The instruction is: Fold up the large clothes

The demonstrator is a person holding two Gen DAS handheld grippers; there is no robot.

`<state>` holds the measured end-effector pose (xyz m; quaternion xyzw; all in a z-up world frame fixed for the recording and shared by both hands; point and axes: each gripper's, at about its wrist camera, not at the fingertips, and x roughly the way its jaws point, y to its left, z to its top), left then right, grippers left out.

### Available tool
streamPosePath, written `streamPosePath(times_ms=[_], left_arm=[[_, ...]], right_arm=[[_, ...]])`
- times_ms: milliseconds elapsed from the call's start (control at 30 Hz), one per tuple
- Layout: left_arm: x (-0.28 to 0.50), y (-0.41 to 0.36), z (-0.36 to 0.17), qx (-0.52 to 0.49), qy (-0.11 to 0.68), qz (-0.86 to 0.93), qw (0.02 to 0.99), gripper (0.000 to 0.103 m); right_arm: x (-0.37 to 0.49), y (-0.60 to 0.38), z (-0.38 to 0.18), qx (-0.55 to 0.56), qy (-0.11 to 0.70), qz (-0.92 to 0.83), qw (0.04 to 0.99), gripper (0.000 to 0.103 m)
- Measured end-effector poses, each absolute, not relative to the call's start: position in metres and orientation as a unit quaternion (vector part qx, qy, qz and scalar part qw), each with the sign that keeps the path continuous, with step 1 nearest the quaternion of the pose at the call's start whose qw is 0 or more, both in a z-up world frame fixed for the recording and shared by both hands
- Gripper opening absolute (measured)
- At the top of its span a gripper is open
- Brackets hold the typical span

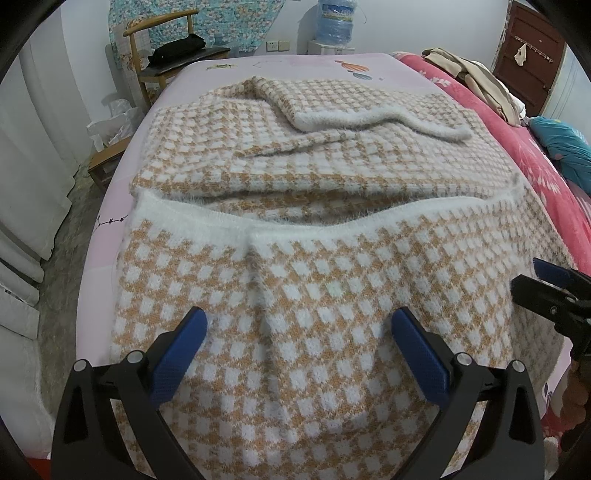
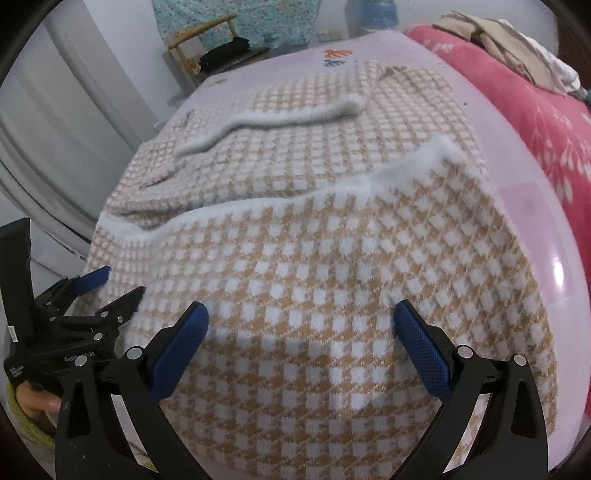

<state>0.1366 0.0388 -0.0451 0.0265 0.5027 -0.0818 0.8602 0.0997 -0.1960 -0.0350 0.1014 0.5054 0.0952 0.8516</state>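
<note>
Two hand-held grippers are hovering side by side over the near part of a checked sweater (image 1: 314, 295) that is lying spread on the pink bed (image 1: 221, 70). We are holding the left hand-held gripper (image 1: 299, 321) with its blue pads (image 1: 177, 354) spread wide apart, gripping nothing, the tan-and-white knit lying between and below them. We are keeping the right hand-held gripper (image 2: 301, 317) just as wide open, also empty, above the same near panel and closer to the bed's right edge. In the right wrist view the left tool is showing at the lower left, with fingers (image 2: 40, 400) wrapped around its handle. The sweater's white fuzzy hem (image 1: 332, 225) is running across the middle, folded over a paler layer of the same check, and a sleeve with a white cuff (image 1: 369, 123) is lying across the far part. Beyond the far end of the bed a wooden chair (image 1: 166, 48) is standing with a dark bundle on its seat, and a water bottle (image 1: 336, 22) is standing against the wall. A red blanket (image 1: 517, 147) is lying along the right side with beige clothes (image 1: 476, 77) piled on it.
</note>
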Motion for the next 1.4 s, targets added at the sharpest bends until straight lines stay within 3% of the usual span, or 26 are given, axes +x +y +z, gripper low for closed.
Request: streamPosePath(times_ms=[1400], left_arm=[[0.1343,0.0384,-0.0402,0.024,0.492,-0.086,0.866,0.099]], right_arm=[[0.0991,-0.1938,-0.0367,0.104,0.506,0.095,0.851,0.096]])
